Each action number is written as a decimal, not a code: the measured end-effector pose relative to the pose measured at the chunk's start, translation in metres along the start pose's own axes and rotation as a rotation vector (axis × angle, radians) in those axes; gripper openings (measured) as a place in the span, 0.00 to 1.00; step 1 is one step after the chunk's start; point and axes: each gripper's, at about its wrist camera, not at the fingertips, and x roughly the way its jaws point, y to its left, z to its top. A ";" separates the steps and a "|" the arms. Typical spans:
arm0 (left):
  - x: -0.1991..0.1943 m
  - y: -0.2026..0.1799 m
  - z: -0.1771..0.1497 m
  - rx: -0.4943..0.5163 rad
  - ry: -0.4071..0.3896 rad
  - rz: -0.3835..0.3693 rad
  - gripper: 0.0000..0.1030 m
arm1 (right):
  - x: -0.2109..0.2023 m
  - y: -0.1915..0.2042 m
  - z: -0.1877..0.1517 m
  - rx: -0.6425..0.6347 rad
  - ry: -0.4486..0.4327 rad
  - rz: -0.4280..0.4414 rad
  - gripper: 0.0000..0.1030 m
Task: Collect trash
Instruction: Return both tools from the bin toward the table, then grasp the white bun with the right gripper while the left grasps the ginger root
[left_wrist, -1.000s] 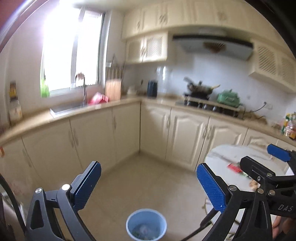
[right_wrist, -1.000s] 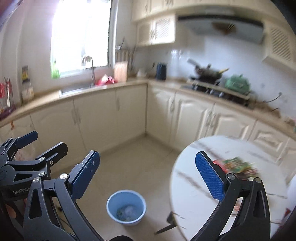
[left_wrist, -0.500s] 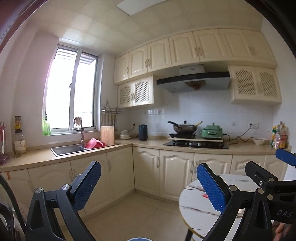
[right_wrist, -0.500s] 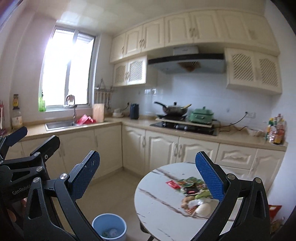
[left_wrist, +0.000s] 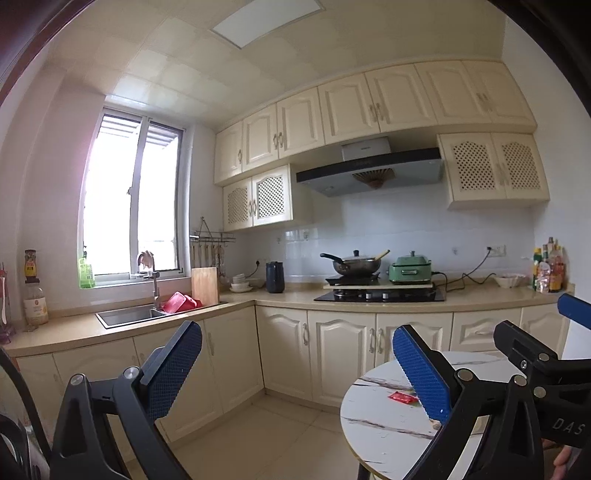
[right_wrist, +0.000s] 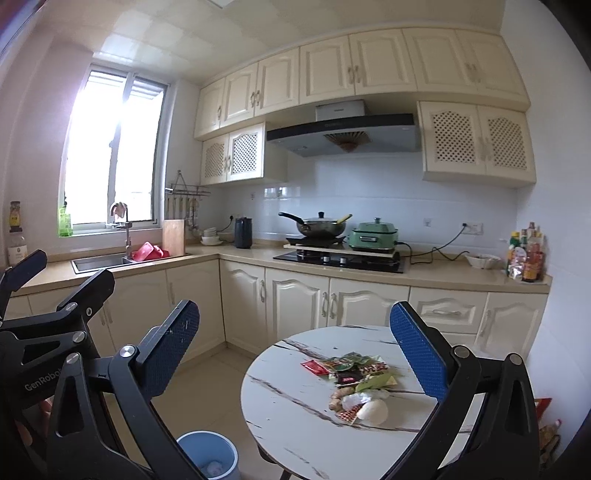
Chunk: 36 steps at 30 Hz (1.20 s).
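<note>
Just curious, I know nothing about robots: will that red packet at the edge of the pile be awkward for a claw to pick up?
The red packet lies flat on the table, so probably thin, light, floppy and liable to slide.

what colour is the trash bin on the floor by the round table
Light blue. The trash bin shows best in the right wrist view, at the bottom edge, left of the round table.

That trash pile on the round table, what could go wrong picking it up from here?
The pile is loose and mixed, so a grab with the open right tool may scatter pieces. The round whitish item might roll off the table. The blue bin sits low beside it; drops could miss.
</note>
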 end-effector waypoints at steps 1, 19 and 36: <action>0.001 -0.002 -0.002 0.003 0.003 -0.004 0.99 | 0.000 -0.003 -0.001 0.003 -0.001 -0.004 1.00; 0.159 -0.082 -0.027 0.079 0.405 -0.328 0.99 | 0.054 -0.112 -0.063 0.136 0.203 -0.203 1.00; 0.303 -0.111 -0.075 0.116 0.705 -0.376 0.99 | 0.209 -0.177 -0.198 0.266 0.689 -0.139 1.00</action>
